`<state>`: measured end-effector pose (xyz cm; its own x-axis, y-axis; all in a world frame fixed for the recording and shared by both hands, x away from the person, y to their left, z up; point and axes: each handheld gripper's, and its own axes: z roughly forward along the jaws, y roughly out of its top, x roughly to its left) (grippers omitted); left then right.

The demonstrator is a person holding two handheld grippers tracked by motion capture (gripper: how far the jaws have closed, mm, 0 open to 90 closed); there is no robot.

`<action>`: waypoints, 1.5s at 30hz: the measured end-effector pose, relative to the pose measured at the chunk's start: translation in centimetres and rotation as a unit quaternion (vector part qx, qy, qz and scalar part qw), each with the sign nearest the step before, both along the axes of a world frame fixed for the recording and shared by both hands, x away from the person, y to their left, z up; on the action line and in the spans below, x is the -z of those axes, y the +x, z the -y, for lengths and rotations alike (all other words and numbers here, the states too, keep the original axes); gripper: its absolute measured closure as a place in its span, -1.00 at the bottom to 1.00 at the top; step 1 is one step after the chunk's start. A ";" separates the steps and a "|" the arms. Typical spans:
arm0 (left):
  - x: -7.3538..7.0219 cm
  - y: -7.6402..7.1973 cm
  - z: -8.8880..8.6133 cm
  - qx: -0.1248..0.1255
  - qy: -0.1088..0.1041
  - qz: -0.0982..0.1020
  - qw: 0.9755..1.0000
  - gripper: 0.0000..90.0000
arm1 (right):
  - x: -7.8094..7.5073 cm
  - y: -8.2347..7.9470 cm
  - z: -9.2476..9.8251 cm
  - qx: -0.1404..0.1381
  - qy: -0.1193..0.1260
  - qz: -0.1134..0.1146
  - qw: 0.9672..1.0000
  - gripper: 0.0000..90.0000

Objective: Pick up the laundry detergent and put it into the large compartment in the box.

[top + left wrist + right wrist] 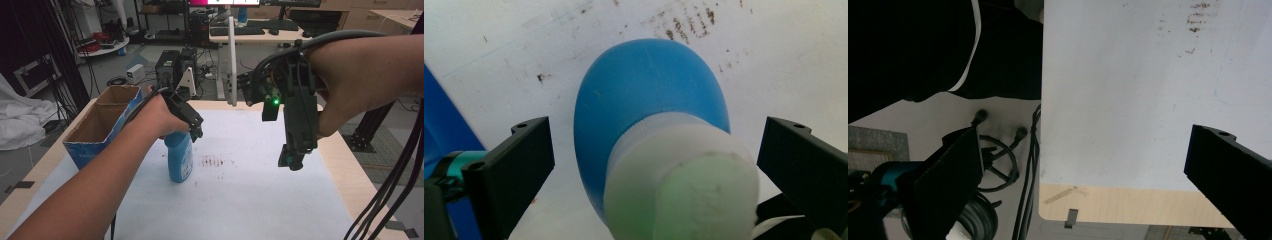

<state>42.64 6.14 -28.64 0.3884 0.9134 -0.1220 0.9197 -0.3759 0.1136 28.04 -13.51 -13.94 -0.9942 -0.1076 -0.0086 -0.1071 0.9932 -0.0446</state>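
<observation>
A blue bottle (180, 159) with a white cap stands upright on the white sheet (240, 200), left of the middle. My left gripper (196, 131) hangs just over its top. In the left gripper view the bottle (644, 95) and its white cap (674, 175) with a greenish top sit between my left gripper's (656, 125) spread jaws; there is a gap on the left side, and the right jaw is close to the cap. My right gripper (292, 162) is held above the sheet's right part, pointing down. Its jaws stand open with nothing between them (1088, 135).
An open cardboard box (102, 125) with blue sides stands at the table's left edge, close to the bottle. Brown stains (212, 161) mark the sheet beside the bottle. Cables (1023, 165) hang off the table's near edge (1128, 205). Desks and equipment stand beyond the far side.
</observation>
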 end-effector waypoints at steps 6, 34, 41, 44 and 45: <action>0.4 0.1 0.0 0.001 0.008 -0.006 1.000 -0.96 | -0.1 0.2 0.1 -0.003 0.005 0.003 1.000 -0.97; 0.9 1.5 0.4 -0.013 0.023 -0.032 0.999 -0.75 | 0.3 0.8 0.6 0.003 0.010 -0.003 1.000 -0.97; 0.9 1.4 0.6 -0.014 0.027 -0.033 0.999 -0.64 | 0.5 1.0 0.8 0.006 0.012 -0.005 1.000 -0.97; 1.0 1.3 0.6 -0.016 0.029 -0.034 0.999 -0.60 | 0.6 1.0 0.9 0.003 0.012 -0.005 1.000 -0.97; 1.0 1.3 0.6 -0.014 0.030 -0.033 0.999 -0.58 | 0.6 1.0 0.9 0.003 0.013 -0.005 1.000 -0.97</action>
